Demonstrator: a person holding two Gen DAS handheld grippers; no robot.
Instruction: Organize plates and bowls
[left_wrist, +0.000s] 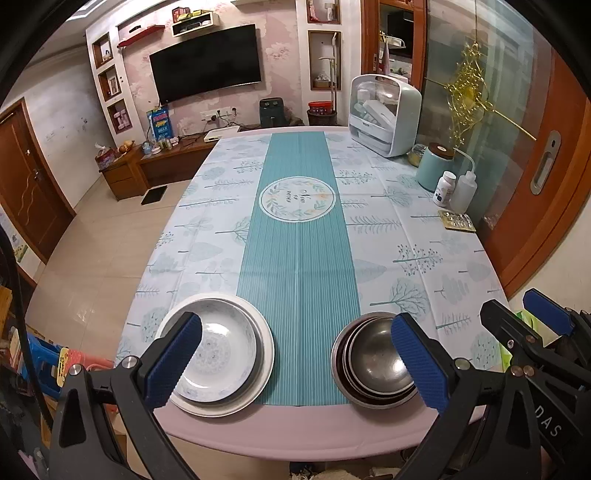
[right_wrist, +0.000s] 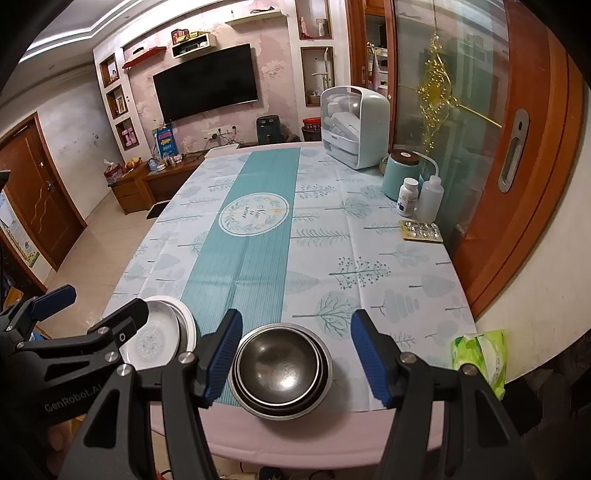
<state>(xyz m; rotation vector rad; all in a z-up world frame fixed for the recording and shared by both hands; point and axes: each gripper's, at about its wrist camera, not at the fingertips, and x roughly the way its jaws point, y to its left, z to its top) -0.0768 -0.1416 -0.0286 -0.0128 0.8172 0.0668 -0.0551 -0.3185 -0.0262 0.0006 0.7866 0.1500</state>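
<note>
Left tool (left_wrist: 295, 360): wide open, holding nothing; poised above the near counter edge, one blue pad over the plate stack, the other over the bowl stack.
Right tool (right_wrist: 295, 356): also spread wide, empty; fingers straddling the bowl stack without touching it.
Steel bowl stack (right_wrist: 282, 369): several nested metal bowls at 6 o'clock on the counter, just right of the teal runner's end, close to the near edge.
Plate stack (left_wrist: 221, 350): patterned white deep plate resting in a larger white plate at about 7 o'clock, left of the runner; looks already gathered.
Bowl handling: probably light, rigid and slick; nested rims likely to slide or clatter; best pinched across one rim wall, one pad inside and one outside.
Plate handling: looks like ceramic or melamine, cannot tell which; glossy and possibly chippable; hold on the rim at the near side, lifted level.
Counter (right_wrist: 388, 258): tree-print cloth with a teal runner; middle open.
Far right, 1 to 2 o'clock: lidded dish rack (right_wrist: 352, 125), teal canister (right_wrist: 400, 177), pill bottle (right_wrist: 407, 197), squeeze bottle (right_wrist: 429, 199), blister packs (right_wrist: 421, 230).
Near right, 4 o'clock: green tissue pack (right_wrist: 480, 354) at the counter edge.
</note>
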